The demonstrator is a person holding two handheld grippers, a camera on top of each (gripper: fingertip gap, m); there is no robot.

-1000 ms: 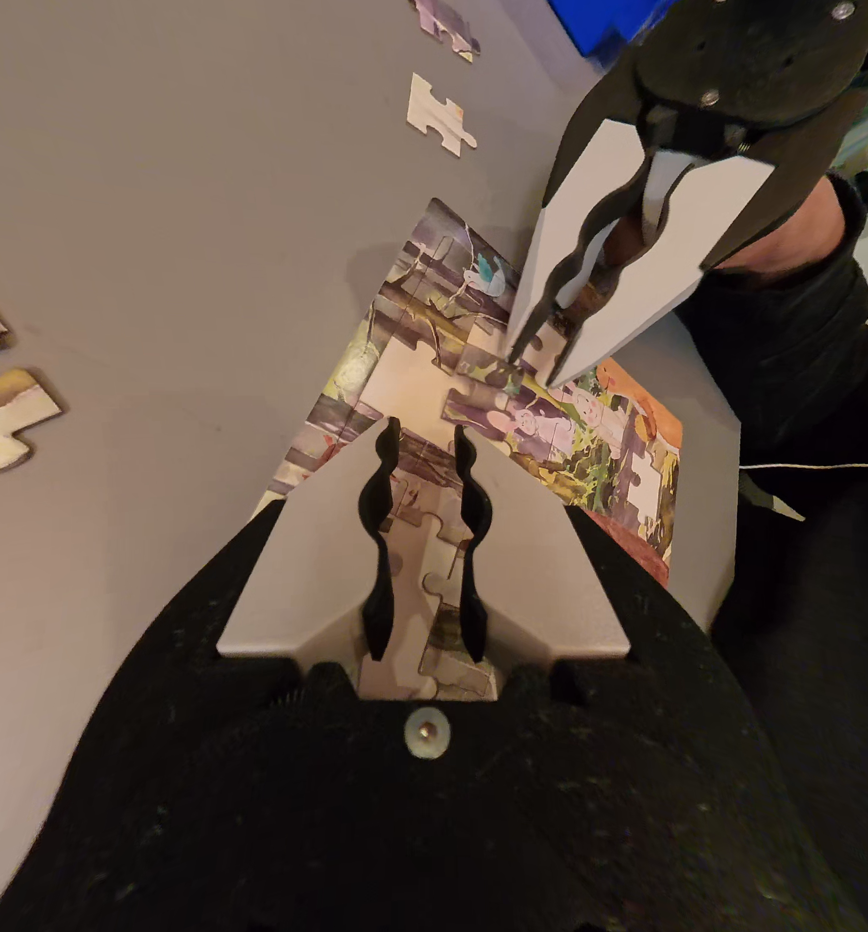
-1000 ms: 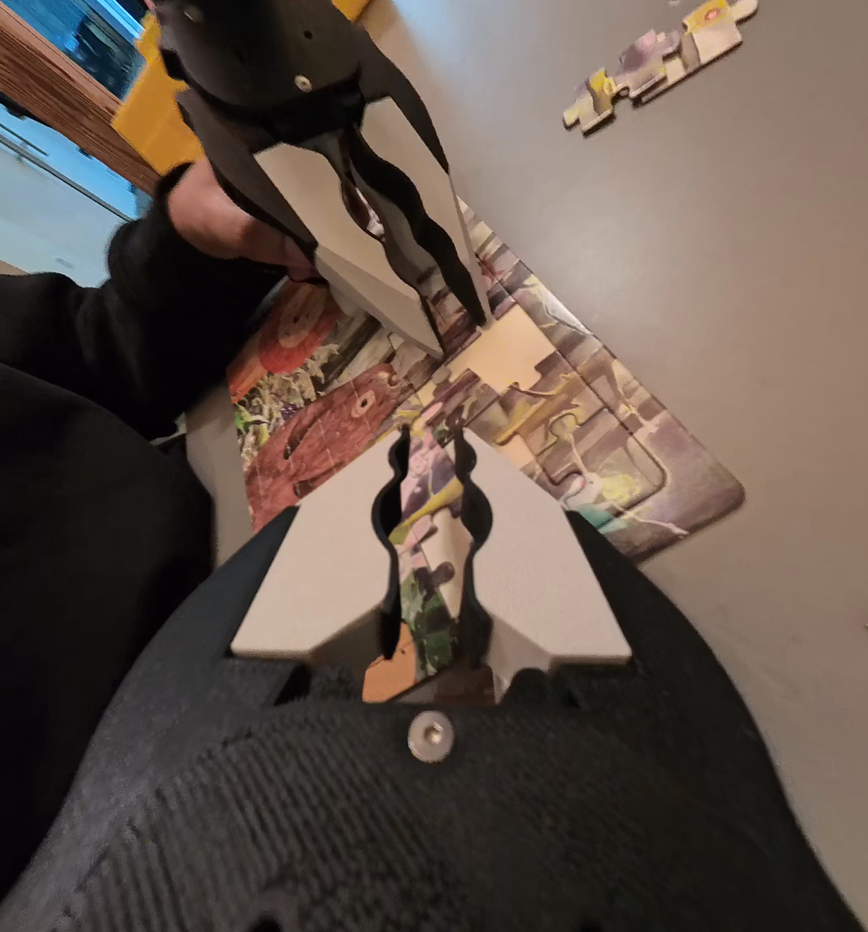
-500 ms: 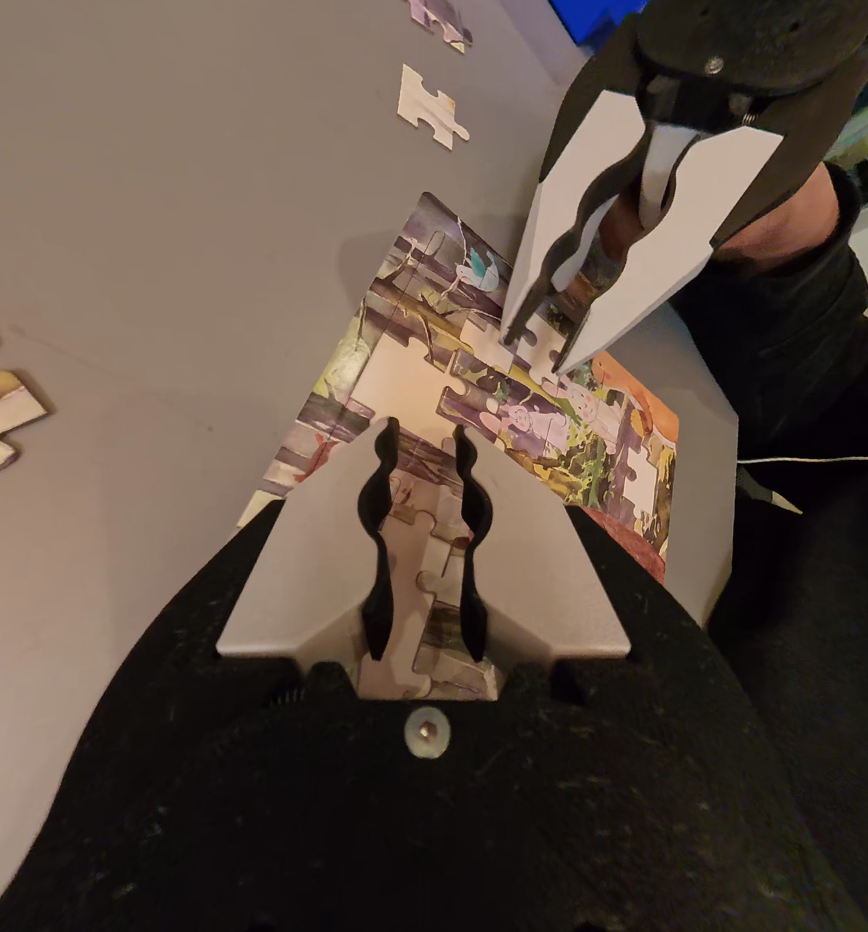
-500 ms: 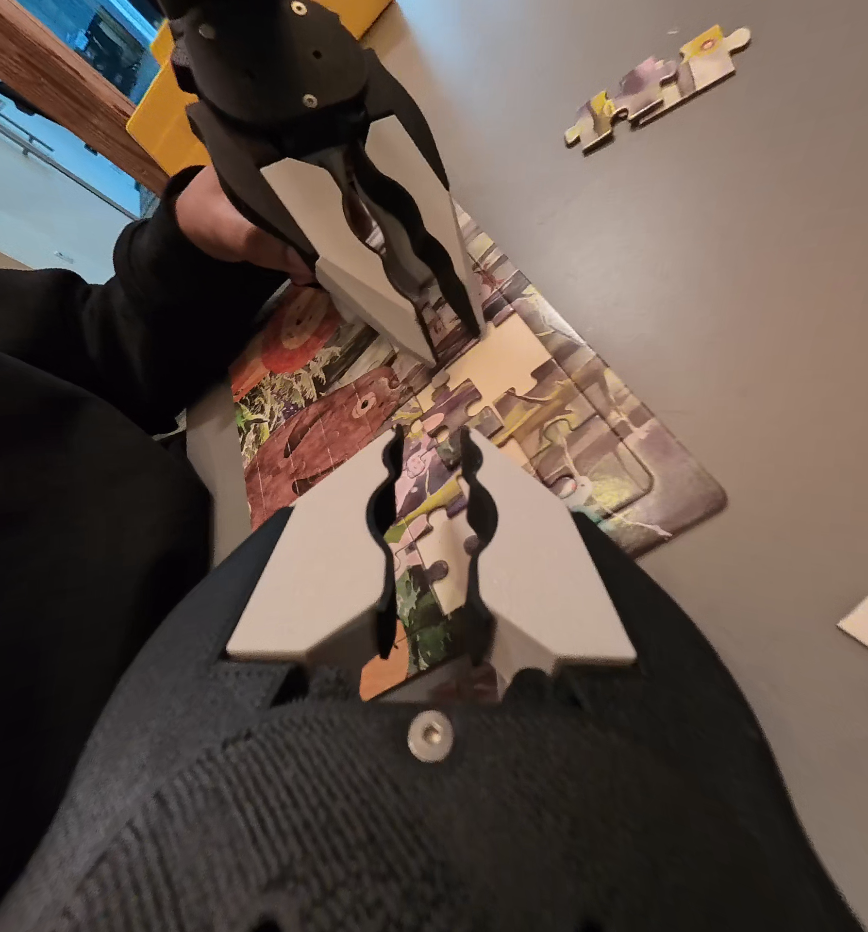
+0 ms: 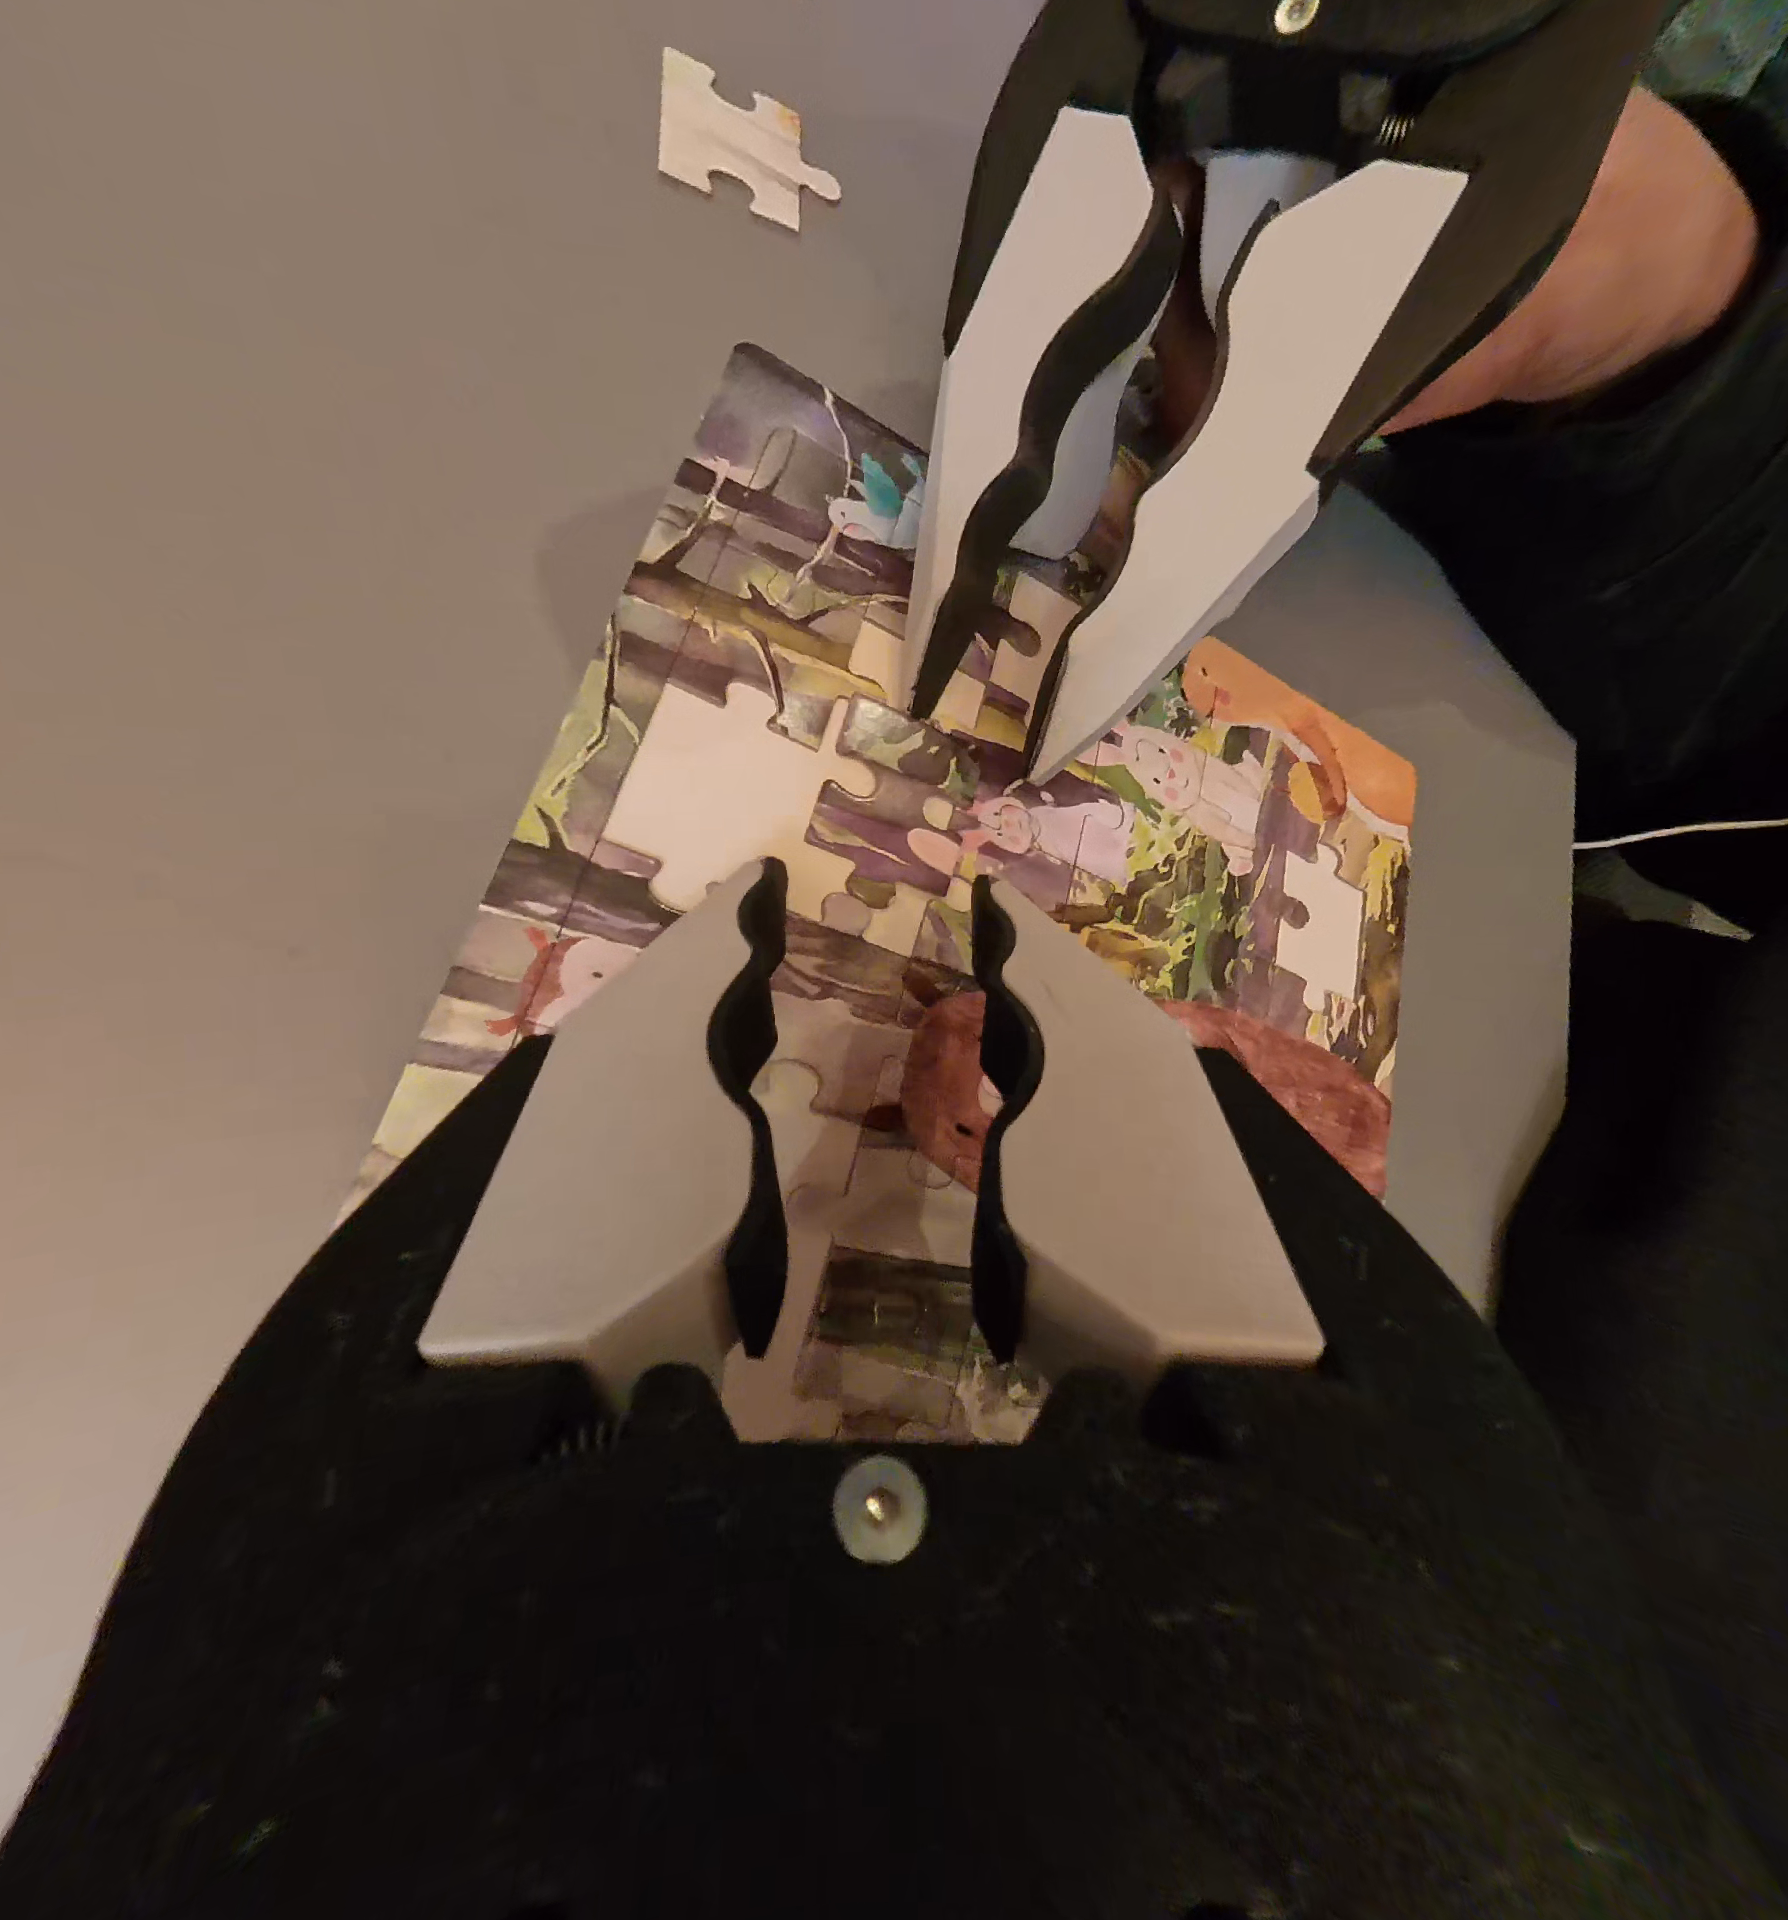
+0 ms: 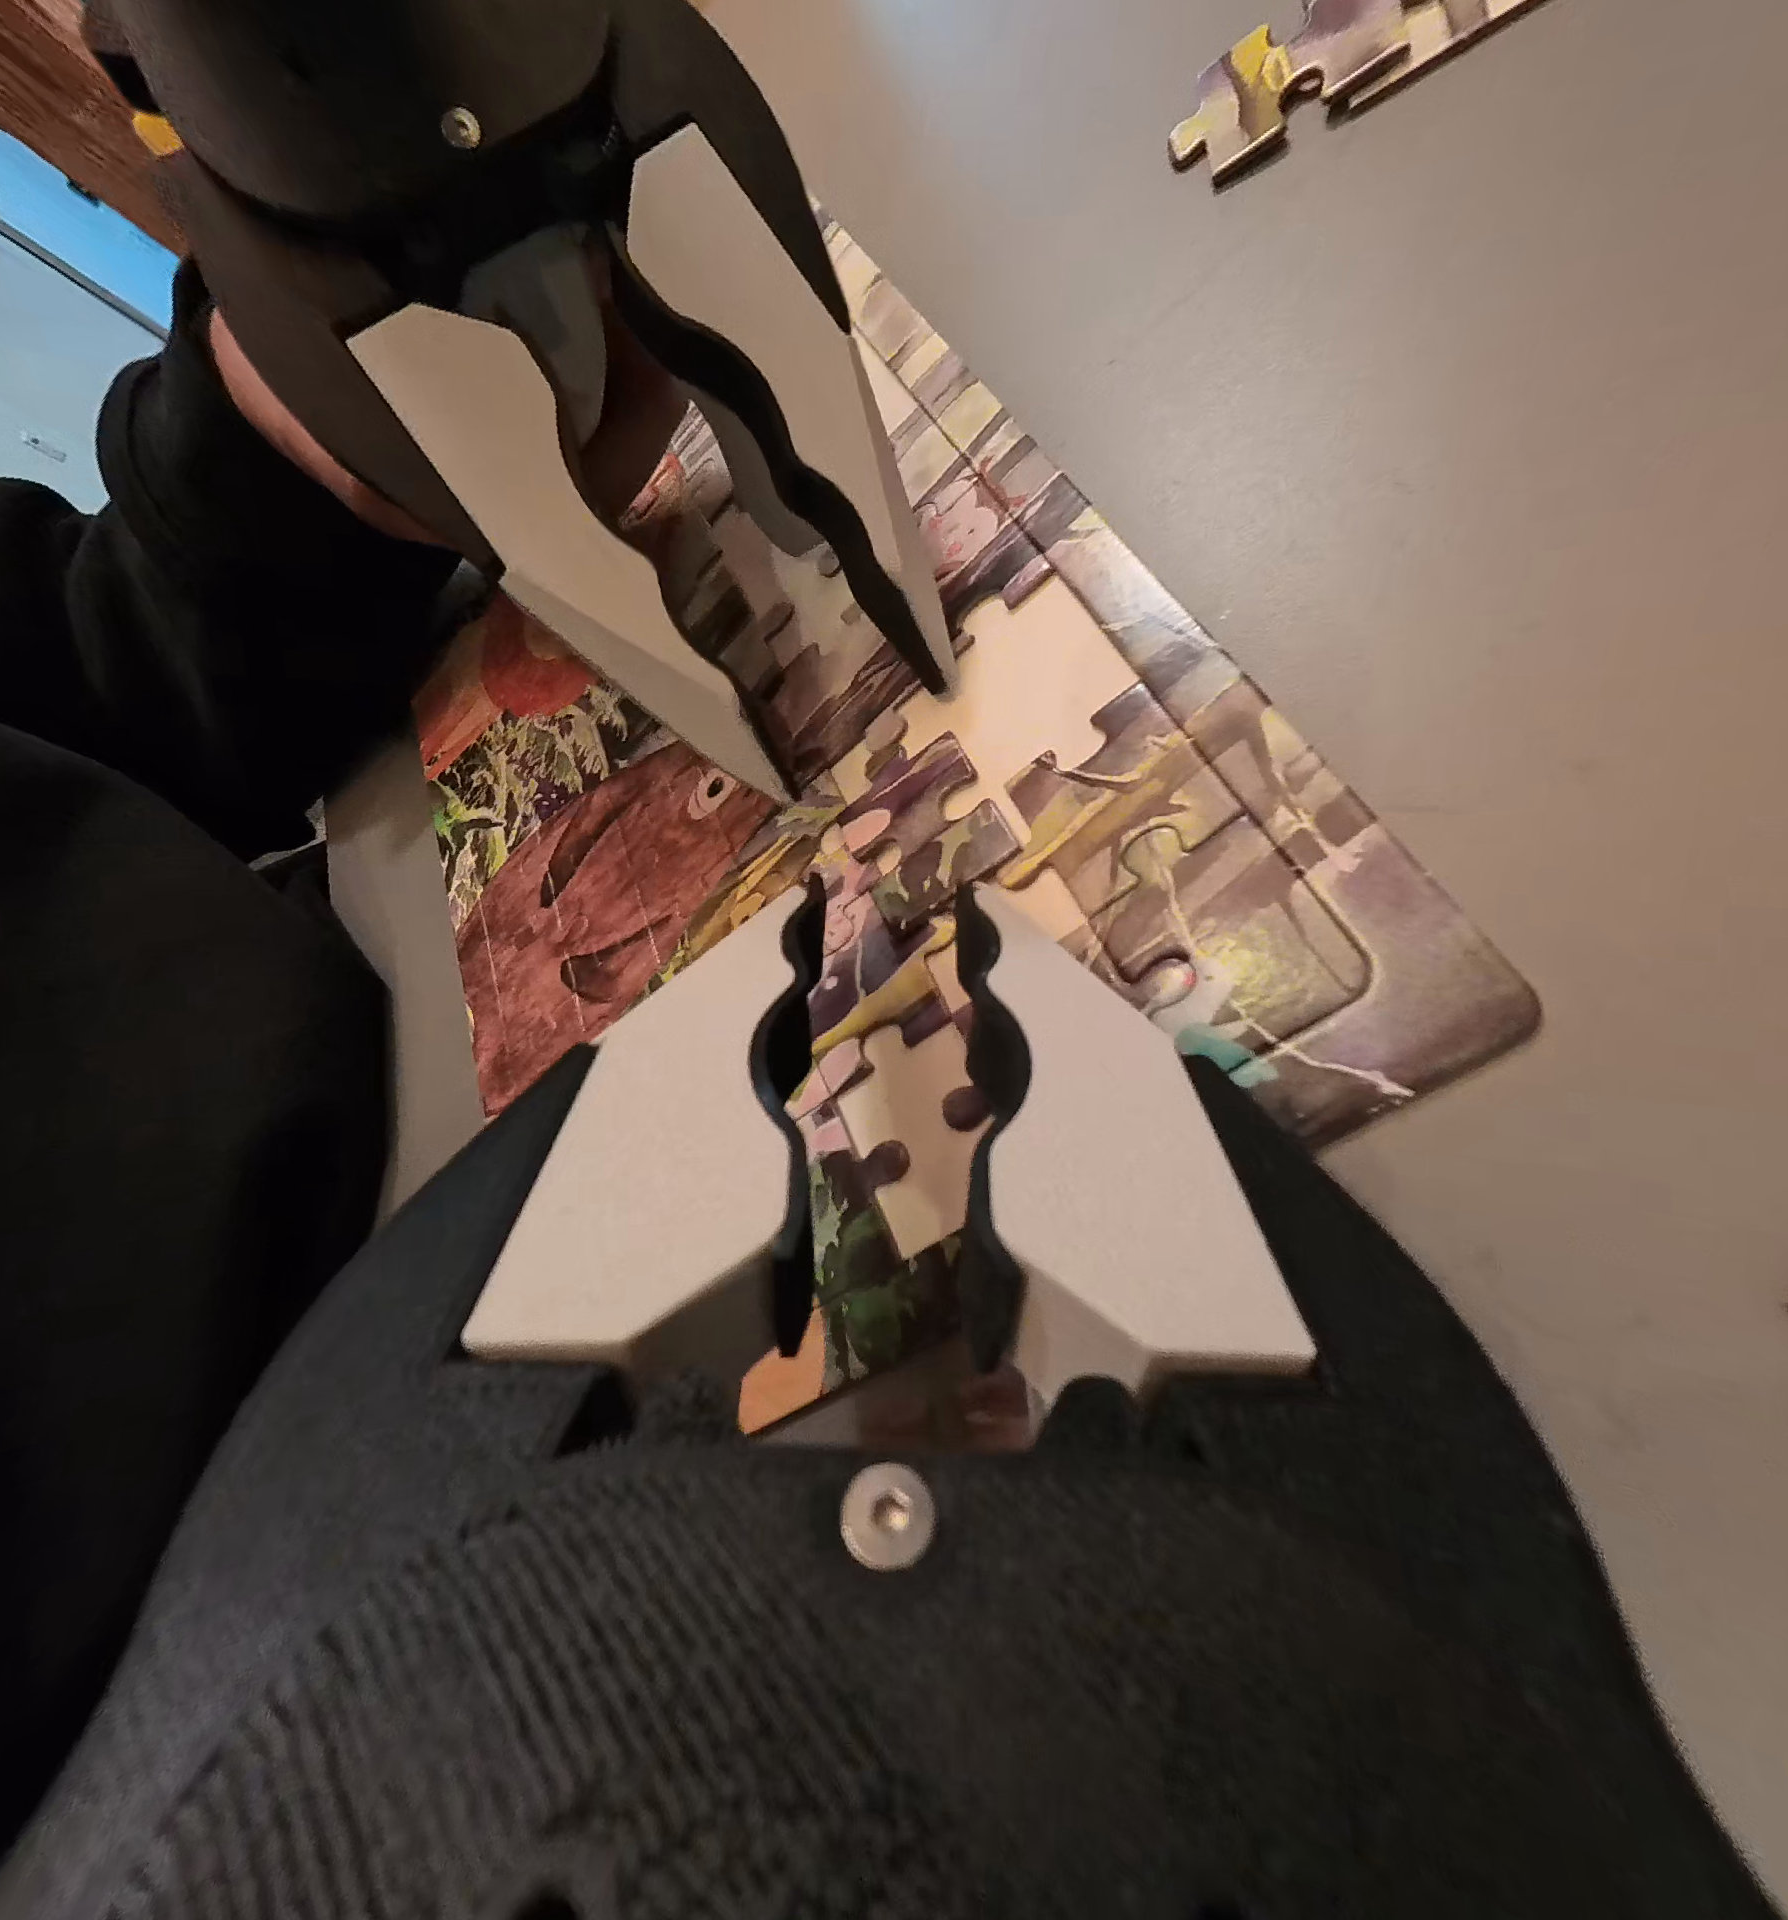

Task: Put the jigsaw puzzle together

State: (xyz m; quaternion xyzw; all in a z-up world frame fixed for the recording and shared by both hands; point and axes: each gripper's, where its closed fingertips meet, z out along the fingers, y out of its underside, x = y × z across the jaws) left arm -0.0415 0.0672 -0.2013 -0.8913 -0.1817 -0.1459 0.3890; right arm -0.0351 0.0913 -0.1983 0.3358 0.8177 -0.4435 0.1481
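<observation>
Your puzzle [image 5: 973, 831] lies flat on the grey table [image 5: 298, 520], in the middle of the left wrist view, close to the table's edge at the right. Most of it is put together, but it has pale gaps; the biggest one [image 5: 724, 769] sits left of centre.

Your left gripper [image 5: 874, 894] is low in that frame, over the lower part of the puzzle. Its fingers are spread apart and hold nothing. Between them you see puzzle picture.

Your right gripper [image 5: 978, 748] comes in from the upper right of the same frame. Its fingers point down at the puzzle, just right of the big gap. They are apart with nothing between them. The tips look like they touch the puzzle, but you cannot be sure from here.

In the right wrist view, the two grippers [image 6: 890, 894] [image 6: 859, 738] point at each other over the middle of the puzzle [image 6: 1233, 883].

One loose piece [image 5: 734, 145] lies face down at the top of the left wrist view, well apart from the puzzle. A few joined pieces [image 6: 1285, 94] lie at the top right of the right wrist view.
</observation>
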